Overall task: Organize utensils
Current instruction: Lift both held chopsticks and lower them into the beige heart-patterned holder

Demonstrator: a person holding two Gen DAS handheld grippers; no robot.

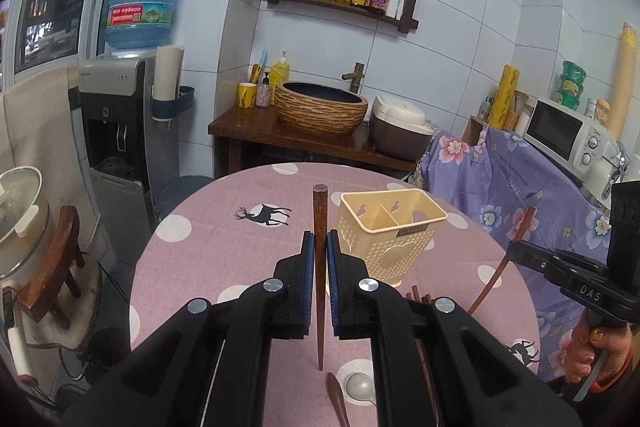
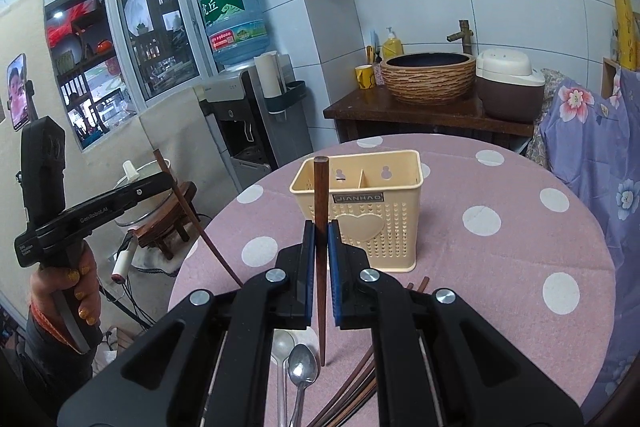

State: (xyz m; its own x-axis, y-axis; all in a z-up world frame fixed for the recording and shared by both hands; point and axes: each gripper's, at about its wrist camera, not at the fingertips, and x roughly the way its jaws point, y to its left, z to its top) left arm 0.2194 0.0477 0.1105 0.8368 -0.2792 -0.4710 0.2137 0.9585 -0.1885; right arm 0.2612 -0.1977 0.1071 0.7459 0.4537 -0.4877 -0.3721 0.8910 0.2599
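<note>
My left gripper (image 1: 319,245) is shut on a dark wooden chopstick (image 1: 319,223) held upright above the round pink table. My right gripper (image 2: 320,235) is shut on another wooden chopstick (image 2: 320,195), also upright. A cream plastic utensil holder (image 1: 386,235) with two compartments stands on the table just right of the left gripper; in the right wrist view the holder (image 2: 372,215) is just behind and right of the held chopstick. Loose chopsticks (image 2: 352,391) and metal spoons (image 2: 302,371) lie on the table below the right gripper. The right gripper also shows in the left wrist view (image 1: 516,251), the left gripper in the right wrist view (image 2: 168,181).
The pink polka-dot tablecloth (image 2: 500,267) covers the round table. A brown spoon (image 1: 338,395) lies near the front edge. A floral-covered cabinet (image 1: 520,195) stands to the right, a water dispenser (image 1: 116,131) to the left, a sink counter (image 1: 320,107) behind.
</note>
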